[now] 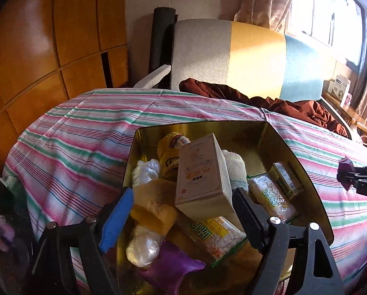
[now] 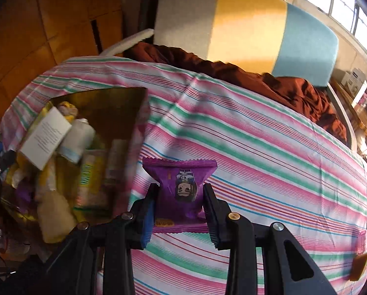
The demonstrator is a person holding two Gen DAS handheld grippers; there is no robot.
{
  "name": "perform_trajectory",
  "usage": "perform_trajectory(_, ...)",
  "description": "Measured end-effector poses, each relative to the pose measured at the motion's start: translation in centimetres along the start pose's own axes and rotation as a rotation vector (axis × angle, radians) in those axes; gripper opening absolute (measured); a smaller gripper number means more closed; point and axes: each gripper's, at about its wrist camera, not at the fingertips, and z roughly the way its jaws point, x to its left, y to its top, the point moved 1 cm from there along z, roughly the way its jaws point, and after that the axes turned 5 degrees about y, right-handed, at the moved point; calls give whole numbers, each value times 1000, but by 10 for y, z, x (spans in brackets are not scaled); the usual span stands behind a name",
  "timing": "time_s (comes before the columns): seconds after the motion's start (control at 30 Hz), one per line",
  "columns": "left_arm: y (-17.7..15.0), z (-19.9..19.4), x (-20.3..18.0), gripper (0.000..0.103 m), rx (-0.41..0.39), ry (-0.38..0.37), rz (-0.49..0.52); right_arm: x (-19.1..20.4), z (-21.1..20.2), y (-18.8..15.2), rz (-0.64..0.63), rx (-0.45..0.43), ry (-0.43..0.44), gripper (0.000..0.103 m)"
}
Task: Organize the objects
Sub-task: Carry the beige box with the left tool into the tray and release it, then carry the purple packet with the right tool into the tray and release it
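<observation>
Right hand-held gripper (image 2: 179, 211) clamping one purple packet (image 2: 181, 191)

I can read only "WEI", upside down, on the yellow-green snack packet (image 1: 214, 239) in my tin's (image 1: 294, 147) near end; other print is illegible.

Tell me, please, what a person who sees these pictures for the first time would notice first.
First, the purple snack packet, gripped in the right gripper above the striped bedsheet. Next, the gold tin on the bed, crowded with packets, with a beige box tilted on top. The left gripper hangs open over the tin, holding nothing.
</observation>
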Motion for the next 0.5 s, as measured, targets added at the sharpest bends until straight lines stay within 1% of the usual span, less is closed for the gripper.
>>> perform_trajectory(0.07,-2,-2,4,87,5,0,-9,28,5,10,-38,-11,35,35)
perform_trajectory(0.13,-5,-4,8,87,4,4,-17,51,17,17,-67,-4,64,35)
perform_trajectory(0.23,-10,-6,14,92,9,7,-26,73,37,21,-83,18,86,35)
perform_trajectory(0.33,-14,-8,20,96,12,16,-36,90,56,22,-85,44,101,36)
perform_trajectory(0.37,-15,-8,21,101,15,23,-37,93,61,22,-83,54,103,36)
perform_trajectory(0.4,-16,-8,23,103,18,29,-40,95,66,21,-79,62,103,36)
perform_trajectory(0.47,-18,-9,25,103,19,34,-45,99,76,20,-68,81,109,36)
perform_trajectory(0.5,-18,-9,26,103,19,41,-46,100,79,20,-62,88,115,41)
